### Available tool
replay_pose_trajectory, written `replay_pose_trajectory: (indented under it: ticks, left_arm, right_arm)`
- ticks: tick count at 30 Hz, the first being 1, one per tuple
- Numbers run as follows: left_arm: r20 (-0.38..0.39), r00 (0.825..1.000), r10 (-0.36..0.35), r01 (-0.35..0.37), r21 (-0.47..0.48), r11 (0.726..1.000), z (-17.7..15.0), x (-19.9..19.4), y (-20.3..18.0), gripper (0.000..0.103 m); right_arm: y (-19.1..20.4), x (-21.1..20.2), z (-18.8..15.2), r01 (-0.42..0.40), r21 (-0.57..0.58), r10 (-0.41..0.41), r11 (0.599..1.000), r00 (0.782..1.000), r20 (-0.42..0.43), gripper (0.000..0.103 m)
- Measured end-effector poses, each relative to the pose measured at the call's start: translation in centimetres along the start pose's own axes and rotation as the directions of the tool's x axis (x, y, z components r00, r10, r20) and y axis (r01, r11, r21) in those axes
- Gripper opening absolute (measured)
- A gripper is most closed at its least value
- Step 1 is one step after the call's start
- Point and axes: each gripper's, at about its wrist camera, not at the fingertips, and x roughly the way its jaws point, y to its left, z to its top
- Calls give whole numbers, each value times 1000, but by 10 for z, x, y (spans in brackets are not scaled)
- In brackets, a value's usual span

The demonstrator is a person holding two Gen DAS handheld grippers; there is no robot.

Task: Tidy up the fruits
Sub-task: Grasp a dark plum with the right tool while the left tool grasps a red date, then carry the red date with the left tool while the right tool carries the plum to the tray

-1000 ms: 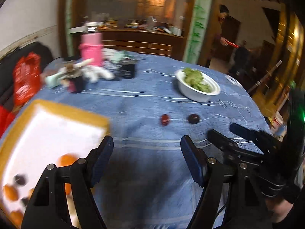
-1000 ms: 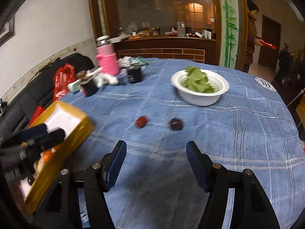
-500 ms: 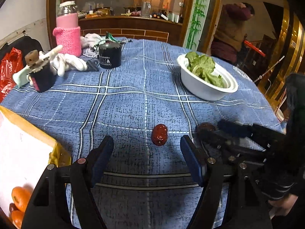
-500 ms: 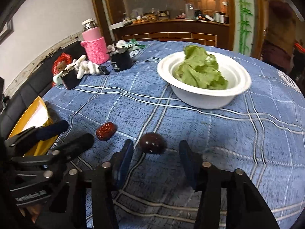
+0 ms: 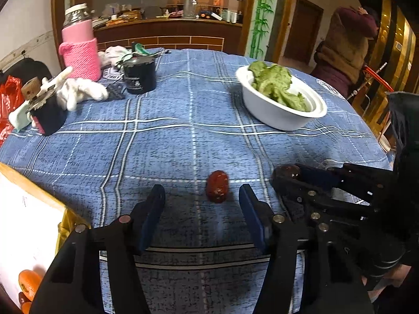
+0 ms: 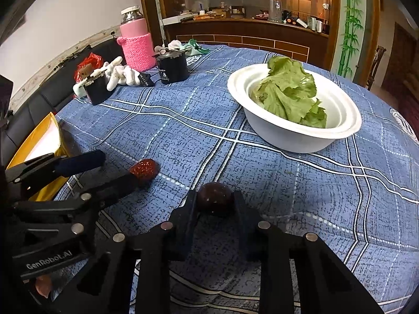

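"GenRobot.AI" in white on the left claw (image 6: 116, 168) body

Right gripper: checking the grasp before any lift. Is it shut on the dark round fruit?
Shut: the right gripper has just been closing, and both pads press the dark fruit's sides.

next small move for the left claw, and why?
Probably finish closing the left claw on the wrinkled red date: its jaws have just been closing, the date lies between them untouched, while the right claw already pinches the round dark fruit.
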Motion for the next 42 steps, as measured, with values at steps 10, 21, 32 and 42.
replay_pose_trajectory:
  ticks: [10,21,32,42]
  left_arm:
    - [-50,994,96,-92,75,993,0,22,-15,34]
    - [-17,997,74,-73,51,996,0,-1,-16,16]
    - [36,999,19,-19,20,1000,-30,-67,-11,16]
    - [28,998,51,-50,-19,999,-83,-118,15,16]
  right_arm:
    - [-17,-15,-6,-36,65,32,997,998,49,27]
    - [-17,-29,-13,-15,75,10,997,997,70,27]
    - [11,-84,-43,-1,107,-11,994,994,111,27]
    - [70,-109,-81,88,100,-95,991,993,71,27]
